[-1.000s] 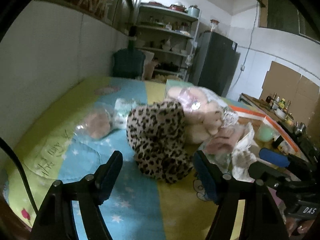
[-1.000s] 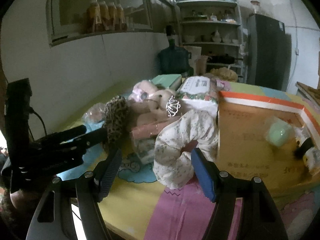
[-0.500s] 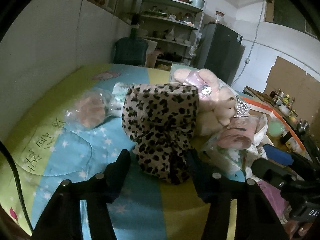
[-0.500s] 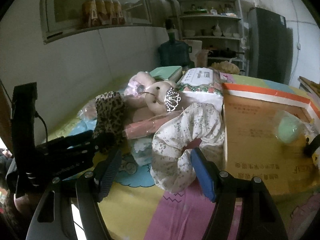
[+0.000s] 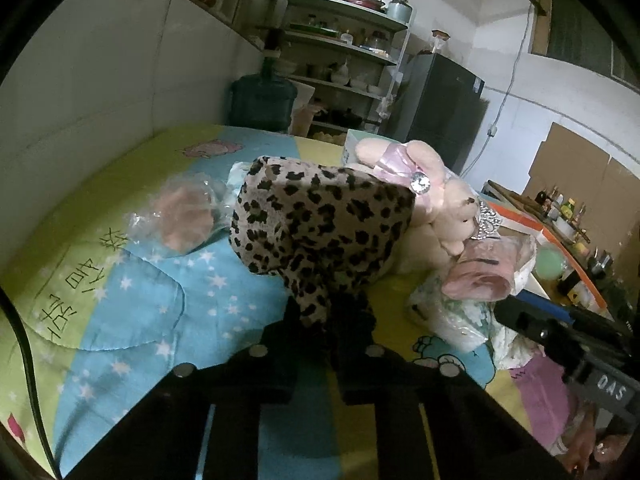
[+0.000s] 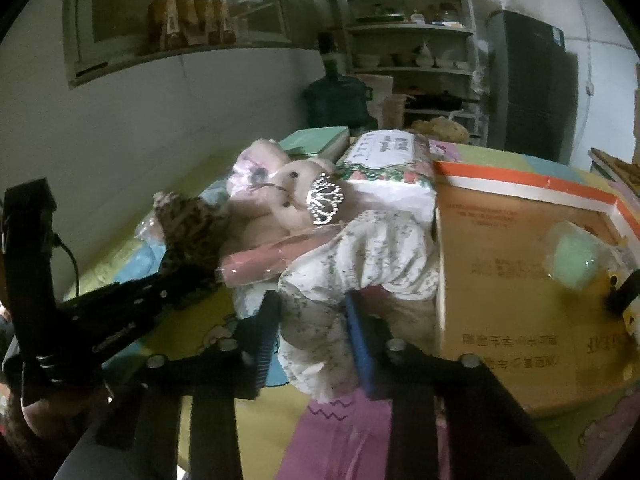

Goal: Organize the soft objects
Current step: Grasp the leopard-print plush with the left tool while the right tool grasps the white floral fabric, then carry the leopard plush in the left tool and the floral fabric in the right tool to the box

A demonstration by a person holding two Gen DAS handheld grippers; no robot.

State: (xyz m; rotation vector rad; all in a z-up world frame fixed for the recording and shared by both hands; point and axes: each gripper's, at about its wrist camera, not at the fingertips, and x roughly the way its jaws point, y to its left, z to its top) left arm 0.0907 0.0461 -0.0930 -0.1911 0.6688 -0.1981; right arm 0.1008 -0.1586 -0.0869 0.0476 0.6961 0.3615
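My left gripper (image 5: 320, 316) is shut on a leopard-print soft cloth (image 5: 320, 228), pinching its near lower end; the cloth also shows in the right wrist view (image 6: 188, 232). My right gripper (image 6: 312, 320) is shut on a white floral fabric ring (image 6: 360, 260), gripping its near side. A pink plush bear (image 5: 436, 200) with a silver tiara (image 6: 324, 200) lies behind both, on the colourful cartoon table cover (image 5: 120, 300). A pink roll in plastic (image 5: 484, 272) lies beside it.
A cardboard box (image 6: 520, 260) with an orange-and-white rim holds a green ball (image 6: 572, 256) at the right. A tissue pack (image 6: 392, 168) and a green book (image 6: 316, 140) lie behind the bear. A bagged pink item (image 5: 180, 220) lies left. A wall runs along the left.
Both grippers moved forward and closed: the left onto the leopard cloth, the right onto the floral ring. Both were open one second ago.
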